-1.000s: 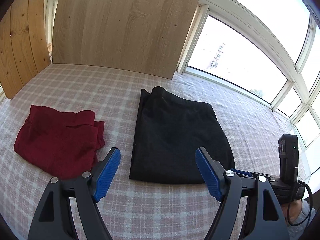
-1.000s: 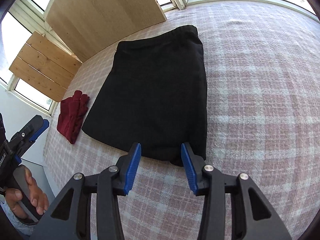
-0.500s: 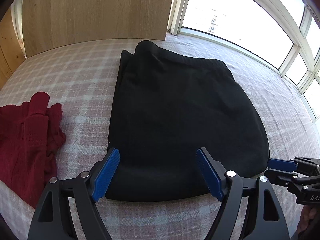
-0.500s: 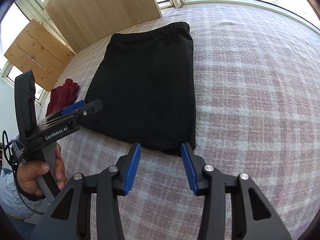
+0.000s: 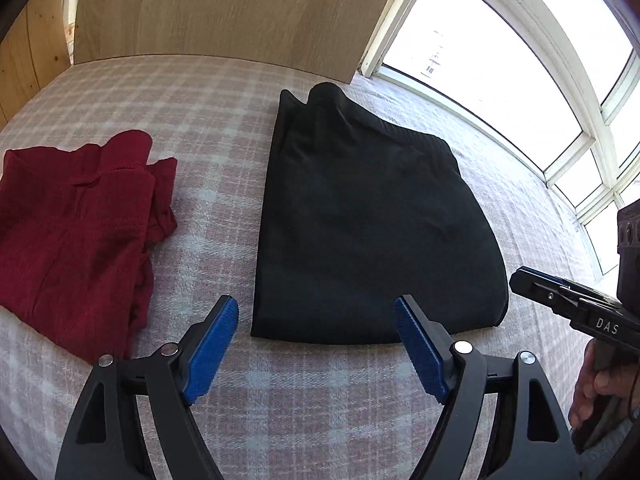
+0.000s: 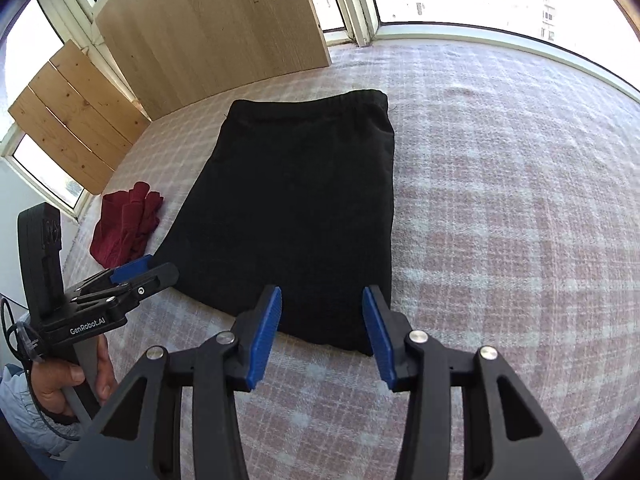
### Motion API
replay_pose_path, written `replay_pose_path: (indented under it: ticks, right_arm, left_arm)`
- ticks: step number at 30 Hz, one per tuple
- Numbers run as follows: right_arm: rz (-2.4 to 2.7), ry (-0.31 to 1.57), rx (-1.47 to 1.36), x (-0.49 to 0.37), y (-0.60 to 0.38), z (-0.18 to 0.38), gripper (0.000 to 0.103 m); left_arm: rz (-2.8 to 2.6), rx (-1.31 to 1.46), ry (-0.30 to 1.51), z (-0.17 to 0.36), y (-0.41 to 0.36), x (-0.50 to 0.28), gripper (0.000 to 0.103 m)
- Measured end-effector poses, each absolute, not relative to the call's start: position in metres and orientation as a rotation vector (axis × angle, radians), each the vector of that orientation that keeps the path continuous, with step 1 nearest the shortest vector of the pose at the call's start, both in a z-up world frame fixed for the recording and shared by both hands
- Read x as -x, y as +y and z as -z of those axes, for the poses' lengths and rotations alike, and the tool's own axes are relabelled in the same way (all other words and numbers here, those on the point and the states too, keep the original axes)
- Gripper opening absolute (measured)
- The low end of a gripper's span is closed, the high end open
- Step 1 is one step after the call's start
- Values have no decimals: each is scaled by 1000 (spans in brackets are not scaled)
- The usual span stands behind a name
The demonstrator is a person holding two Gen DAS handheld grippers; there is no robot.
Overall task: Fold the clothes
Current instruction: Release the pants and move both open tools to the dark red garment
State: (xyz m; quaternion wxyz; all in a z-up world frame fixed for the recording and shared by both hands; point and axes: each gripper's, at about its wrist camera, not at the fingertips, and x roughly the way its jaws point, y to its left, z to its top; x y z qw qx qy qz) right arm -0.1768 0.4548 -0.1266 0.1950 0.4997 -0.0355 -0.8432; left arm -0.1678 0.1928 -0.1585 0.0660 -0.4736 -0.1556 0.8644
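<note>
Right gripper (image 6: 322, 312) just widened, empty, over black garment (image 6: 296, 216) | left gripper (image 5: 316, 322) released

Each hand-held gripper (image 6: 322, 300) is black, with ribbed blue pads (image 6: 262, 340) and silver screws. The left hand-held gripper (image 6: 156, 270) reads "GenRobot.AI"; a black cable trails over a light-blue sleeve (image 6: 16, 404).
</note>
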Motion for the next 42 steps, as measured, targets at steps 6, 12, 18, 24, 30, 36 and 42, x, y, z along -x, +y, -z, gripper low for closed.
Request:
replay_pose_path:
  ticks: [6,12,18,24,30,36,42]
  right_arm:
    - [2362,40,-1381,245,402,130,50]
    - [2303,280,-1333,306,309,148,50]
    - [2279,332,-1344,335,267,162,73]
    - [2302,188,-1246,279,319,124,73]
    - [2380,-57,-1350,209,424,131,73]
    - [2383,-42,-1421,173,447,152,73]
    - [2322,-78,-1198,144,416,110,73]
  left_arm:
    - [-2642,1379,-563,130,187,142,79]
    - [-2662,1356,-609,118,178,109,79]
    - [-2711,1360,-584,115,174,95,79]
    - [-2730,1339,-598,110,168,98,79]
    - [-2728,1337,-575,107,167,110,79]
    - [-2763,1390,-551,108,157,107,78]
    - [-2962,1423,-506,94,107,79,79]
